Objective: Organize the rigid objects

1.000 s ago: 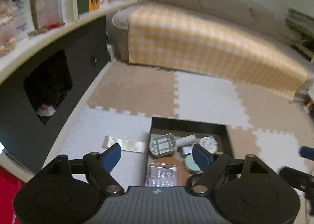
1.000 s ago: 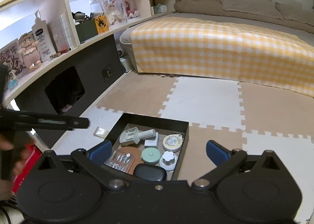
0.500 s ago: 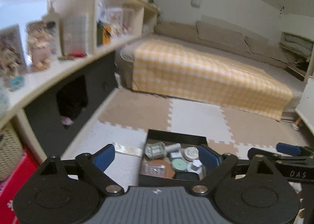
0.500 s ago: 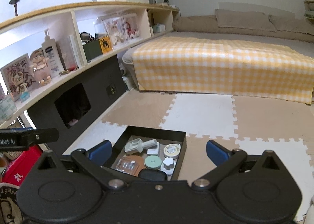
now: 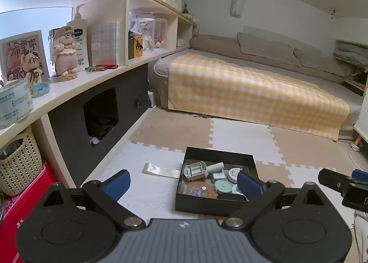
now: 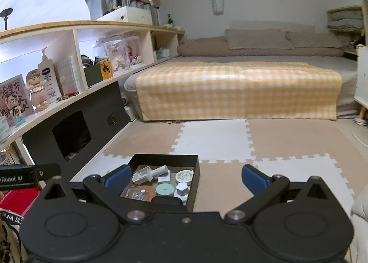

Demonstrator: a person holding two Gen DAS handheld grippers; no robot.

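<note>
The left tongs (image 5: 181,181) are hiding the near corner of the black box (image 5: 208,203) – its small items are blurring together. Both it and the right tongs (image 6: 185,176) are gaping empty, now raised higher, the box sitting on the floor mats (image 6: 214,138).

A low bed with a yellow-and-white checked cover (image 5: 250,92) is lying along the far wall, brown pillows (image 6: 255,38) resting at its back. Beige and white interlocking foam floor mats (image 6: 230,138) are covering the floor. A long white wall shelf (image 5: 76,83) is carrying a white pump lotion bottle (image 5: 79,37), a pink crocheted doll (image 5: 65,54) and a framed cartoon picture (image 5: 23,55). A woven beige plastic basket (image 5: 18,164) is sitting below it.
</note>
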